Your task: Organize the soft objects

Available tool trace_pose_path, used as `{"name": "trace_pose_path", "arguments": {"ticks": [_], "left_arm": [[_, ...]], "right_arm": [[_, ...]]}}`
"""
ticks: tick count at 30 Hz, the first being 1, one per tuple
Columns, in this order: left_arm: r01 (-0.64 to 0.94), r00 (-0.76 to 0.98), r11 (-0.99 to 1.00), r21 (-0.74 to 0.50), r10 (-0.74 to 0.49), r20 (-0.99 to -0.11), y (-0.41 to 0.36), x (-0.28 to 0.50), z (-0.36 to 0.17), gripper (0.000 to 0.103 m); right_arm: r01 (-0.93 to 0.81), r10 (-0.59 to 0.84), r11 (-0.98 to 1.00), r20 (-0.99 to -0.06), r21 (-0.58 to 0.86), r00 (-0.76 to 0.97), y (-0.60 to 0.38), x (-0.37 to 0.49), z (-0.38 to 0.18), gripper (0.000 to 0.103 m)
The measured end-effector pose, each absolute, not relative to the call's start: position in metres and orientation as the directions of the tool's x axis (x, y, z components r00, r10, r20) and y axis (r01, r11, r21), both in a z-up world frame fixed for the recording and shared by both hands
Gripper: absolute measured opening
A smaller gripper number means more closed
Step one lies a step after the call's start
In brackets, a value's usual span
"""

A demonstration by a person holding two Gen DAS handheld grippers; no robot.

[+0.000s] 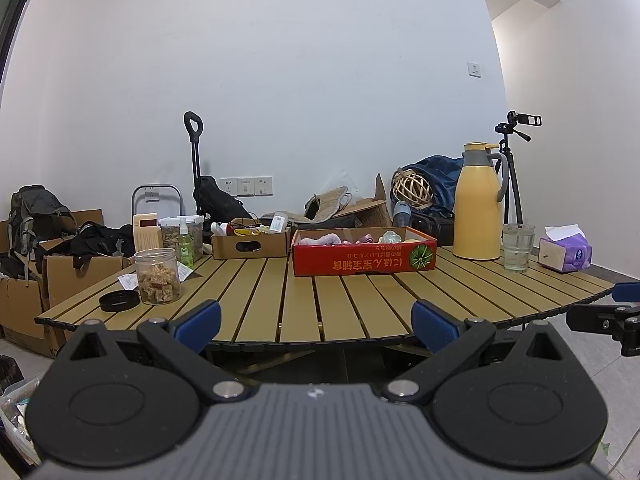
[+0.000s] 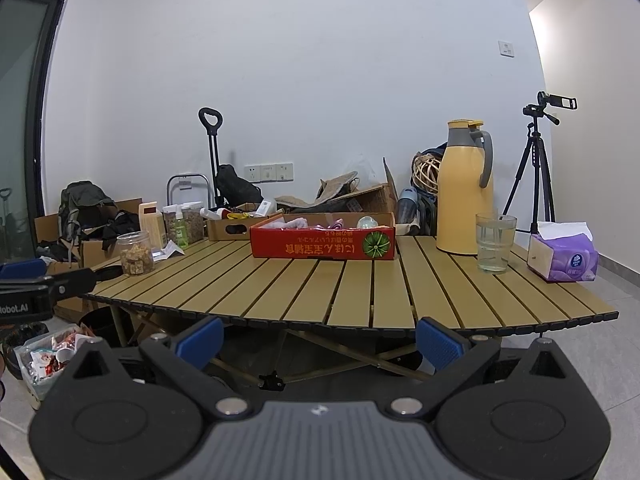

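A red cardboard box (image 1: 362, 258) (image 2: 320, 242) stands at the far middle of the slatted wooden table (image 1: 304, 304) (image 2: 360, 292). Soft items lie inside it: a pink cloth (image 1: 326, 239) (image 2: 294, 223) and other small pieces I cannot make out. My left gripper (image 1: 316, 322) hangs open before the table's near edge, nothing between its blue pads. My right gripper (image 2: 320, 338) is open too, just short of that edge and below it. Each gripper shows at the other view's side: the right gripper (image 1: 624, 300), the left gripper (image 2: 24, 276).
On the table: a yellow thermos jug (image 1: 478, 204) (image 2: 464, 188), a glass of water (image 1: 518, 247) (image 2: 495, 242), a purple tissue pack (image 1: 564, 250) (image 2: 562, 254), an open jar of cubes (image 1: 157, 276) (image 2: 135, 253) with its black lid (image 1: 119, 301), and a small brown box (image 1: 250, 240). A tripod (image 2: 534, 168) stands right.
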State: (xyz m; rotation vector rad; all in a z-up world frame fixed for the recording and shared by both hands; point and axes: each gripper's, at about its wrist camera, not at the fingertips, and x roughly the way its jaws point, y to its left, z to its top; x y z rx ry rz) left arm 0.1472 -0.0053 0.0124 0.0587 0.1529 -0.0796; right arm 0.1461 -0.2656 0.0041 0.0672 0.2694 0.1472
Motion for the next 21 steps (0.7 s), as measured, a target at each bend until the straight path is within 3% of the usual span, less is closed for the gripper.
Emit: {"name": "trace_pose_path", "arguments": {"ticks": [21], "left_arm": [[0.092,0.986,0.994,0.058,-0.083,-0.148,-0.0046,0.1465,0.0142,0.103]], "right_arm": [[-0.131,0.145,0.989,-0.242,0.073,0.96,-0.2657,0.147,0.004,0.103]]}}
